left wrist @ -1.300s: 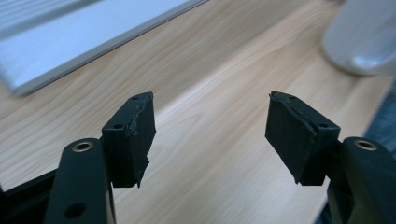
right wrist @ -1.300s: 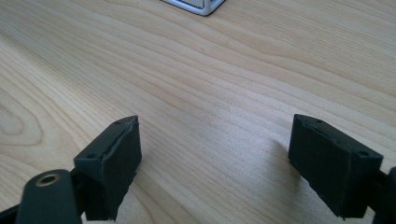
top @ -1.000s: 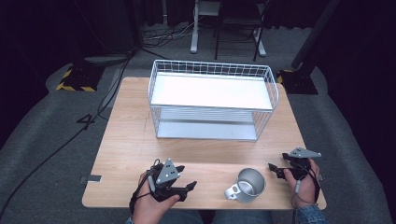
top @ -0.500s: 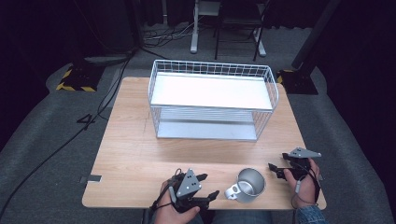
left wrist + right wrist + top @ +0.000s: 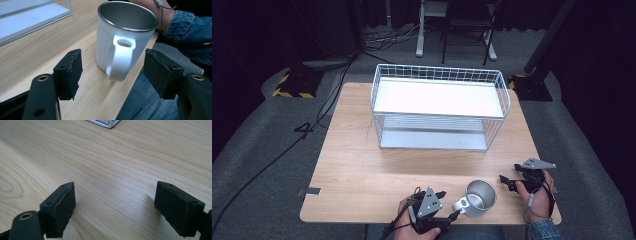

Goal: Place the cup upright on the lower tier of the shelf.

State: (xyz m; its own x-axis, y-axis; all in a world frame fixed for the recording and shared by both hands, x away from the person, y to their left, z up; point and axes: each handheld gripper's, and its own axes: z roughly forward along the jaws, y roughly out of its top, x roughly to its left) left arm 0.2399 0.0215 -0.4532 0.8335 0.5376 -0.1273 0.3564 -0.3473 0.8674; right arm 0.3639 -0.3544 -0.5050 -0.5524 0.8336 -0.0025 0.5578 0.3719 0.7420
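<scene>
Mug [image 5: 480,198] stands upright near the front edge of the wooden table [image 5: 357,165] in the high view, a metal one with its handle turned toward the left gripper [image 5: 447,216]. That gripper sits just beside the handle at the table's front edge, the person's left hand [image 5: 412,222] wrapped around it from below. On the other side of the mug, a little apart, the right gripper [image 5: 508,181] rests low over the table in the right hand [image 5: 539,192], pointing leftward. A white wire basket rack [image 5: 439,107] with two shelves stands well back, nothing between it and the mug.

From the left gripper view, the mug [image 5: 125,37] is close ahead, its white handle [image 5: 121,58] facing straight into the gap. The jaws are spread wide, one on each side of the handle, neither touching it. A denim sleeve [image 5: 190,32] and part of a hand show behind the mug.

From the right gripper view, the jaws are likewise spread wide, holding nothing, over bare wood grain [image 5: 112,170]. A corner of the rack's base [image 5: 105,123] shows at the top edge.
</scene>
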